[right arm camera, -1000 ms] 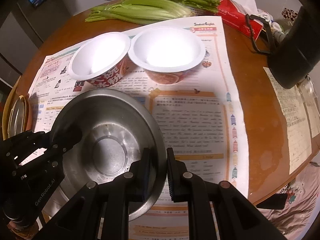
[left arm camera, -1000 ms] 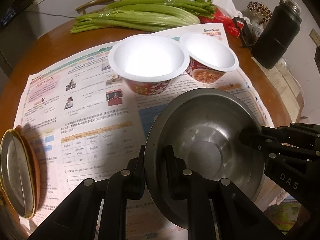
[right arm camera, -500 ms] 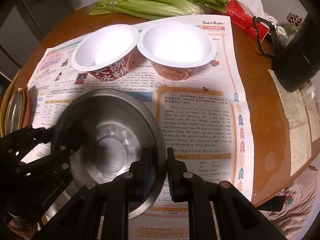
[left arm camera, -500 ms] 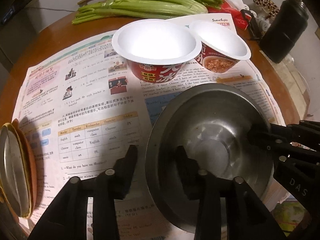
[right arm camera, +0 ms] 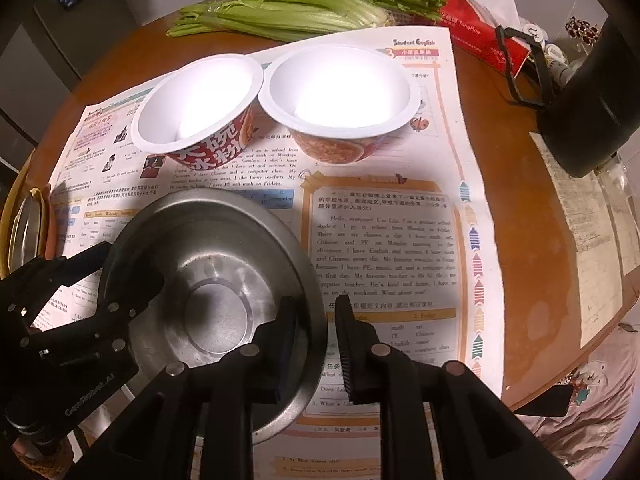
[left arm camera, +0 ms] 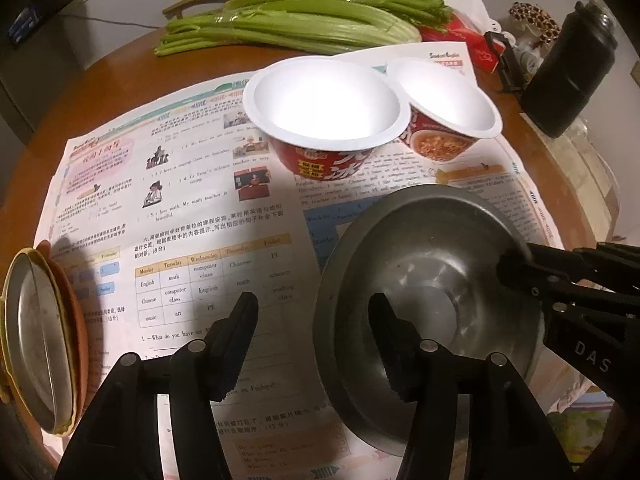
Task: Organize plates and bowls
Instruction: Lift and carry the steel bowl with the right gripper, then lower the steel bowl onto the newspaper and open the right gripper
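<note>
Nothing stacked yet: two noodle bowls (right arm camera: 196,108) sit apart from the steel bowl (right arm camera: 216,300). Right gripper (right arm camera: 316,340) pinches its rim; left gripper (left arm camera: 312,340) gapes wide.

Both claws are matte black plastic — angular linkages, silver rivets, ribbed pads (right arm camera: 347,344) (white lettering on the bodies).

Metal bowl (right arm camera: 208,292) sits right in front of the right gripper (right arm camera: 316,344), on the newspaper (right arm camera: 384,240). Two paper bowls (right arm camera: 340,96) side by side behind it, celery (right arm camera: 304,12) further back.
</note>
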Action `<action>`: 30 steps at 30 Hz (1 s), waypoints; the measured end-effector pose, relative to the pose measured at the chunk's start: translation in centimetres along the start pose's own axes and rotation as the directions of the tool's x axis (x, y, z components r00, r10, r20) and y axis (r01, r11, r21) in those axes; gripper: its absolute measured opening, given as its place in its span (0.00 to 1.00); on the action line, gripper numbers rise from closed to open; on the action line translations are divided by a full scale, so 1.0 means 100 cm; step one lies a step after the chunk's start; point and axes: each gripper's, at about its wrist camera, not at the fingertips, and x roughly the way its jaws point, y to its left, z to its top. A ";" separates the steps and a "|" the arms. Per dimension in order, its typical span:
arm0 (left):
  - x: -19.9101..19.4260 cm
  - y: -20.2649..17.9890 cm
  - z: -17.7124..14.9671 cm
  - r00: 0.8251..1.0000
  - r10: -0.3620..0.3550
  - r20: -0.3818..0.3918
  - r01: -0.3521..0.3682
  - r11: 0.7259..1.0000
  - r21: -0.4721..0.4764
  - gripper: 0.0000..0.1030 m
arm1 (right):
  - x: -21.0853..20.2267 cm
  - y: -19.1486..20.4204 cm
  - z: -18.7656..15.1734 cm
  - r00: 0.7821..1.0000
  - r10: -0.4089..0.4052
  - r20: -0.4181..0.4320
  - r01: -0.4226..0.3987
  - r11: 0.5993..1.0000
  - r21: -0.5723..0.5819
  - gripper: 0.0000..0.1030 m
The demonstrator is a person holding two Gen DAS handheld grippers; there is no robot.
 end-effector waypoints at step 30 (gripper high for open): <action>-0.034 0.032 0.049 0.993 -0.006 0.118 0.023 0.989 -0.145 0.67 | -0.041 0.020 0.055 0.990 0.068 0.120 -0.068 0.998 -0.008 0.40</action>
